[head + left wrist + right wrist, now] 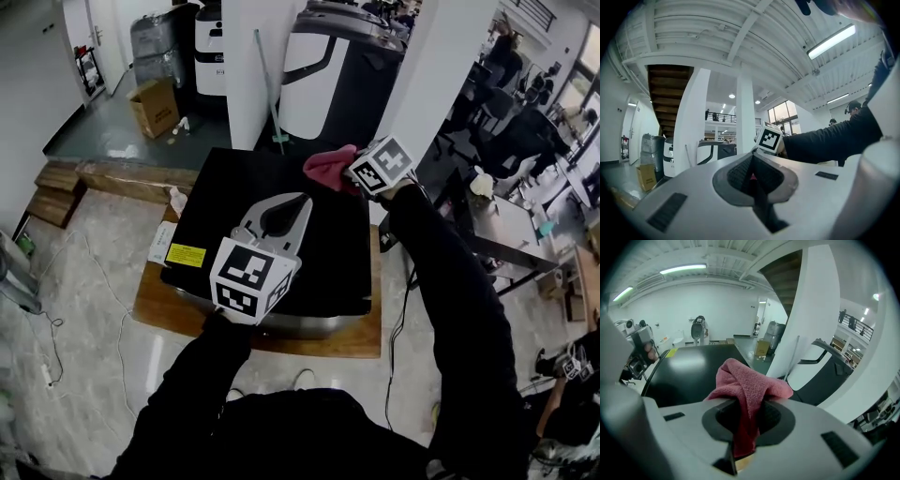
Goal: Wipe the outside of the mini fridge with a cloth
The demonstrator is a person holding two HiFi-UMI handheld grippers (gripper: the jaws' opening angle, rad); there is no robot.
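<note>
The mini fridge (281, 253) is black, seen from above, with a yellow label (186, 254) on its left edge. My right gripper (347, 172) is at the fridge's far right corner, shut on a pink cloth (327, 169). In the right gripper view the cloth (750, 383) bunches between the jaws of this gripper (749, 414), above the glossy fridge top (693, 366). My left gripper (304, 200) hovers over the middle of the top, jaws together and holding nothing. The left gripper view looks along its shut jaws (752, 163) to the right gripper's marker cube (768, 138).
The fridge stands on a low wooden platform (159, 314). Behind it are a white pillar (258, 56) and large dark machines (337, 66). A cardboard box (155, 105) and wooden steps (56, 192) lie at the far left. Cables (56, 328) trail on the floor; desks (506, 234) are on the right.
</note>
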